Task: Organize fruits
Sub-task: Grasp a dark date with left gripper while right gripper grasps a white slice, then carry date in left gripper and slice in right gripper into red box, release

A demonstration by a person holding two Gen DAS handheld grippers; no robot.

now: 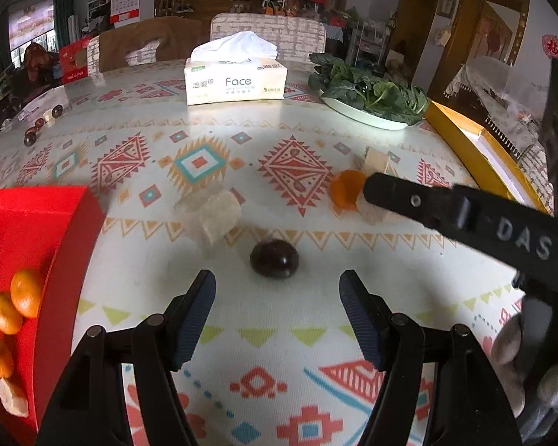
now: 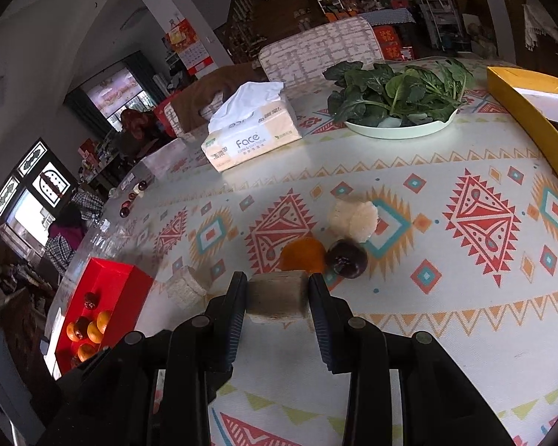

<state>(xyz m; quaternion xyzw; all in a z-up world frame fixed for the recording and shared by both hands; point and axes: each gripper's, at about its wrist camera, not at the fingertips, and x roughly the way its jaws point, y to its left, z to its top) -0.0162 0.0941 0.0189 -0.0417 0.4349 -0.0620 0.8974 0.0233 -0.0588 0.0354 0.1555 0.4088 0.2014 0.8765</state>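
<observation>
My left gripper (image 1: 277, 297) is open, and a dark plum (image 1: 274, 259) lies on the table just beyond its fingertips. A pale fruit chunk (image 1: 214, 215) sits farther back to the left. To the right is a mandarin (image 1: 348, 187). My right gripper (image 2: 278, 297) is shut on a pale fruit chunk (image 2: 277, 299); in the left wrist view the right gripper (image 1: 372, 195) reaches in from the right beside the mandarin. Past the held chunk are a mandarin (image 2: 303, 254), a dark plum (image 2: 346, 258) and another pale chunk (image 2: 353, 219). A red box (image 1: 37, 223) at the left holds several fruits.
A tissue box (image 1: 236, 81) and a plate of greens (image 1: 368, 111) stand at the back of the patterned table. A yellow box (image 1: 480, 160) lies along the right edge. Small dark fruits (image 1: 31, 135) sit at the far left. A gloved hand (image 1: 509, 345) holds the right gripper.
</observation>
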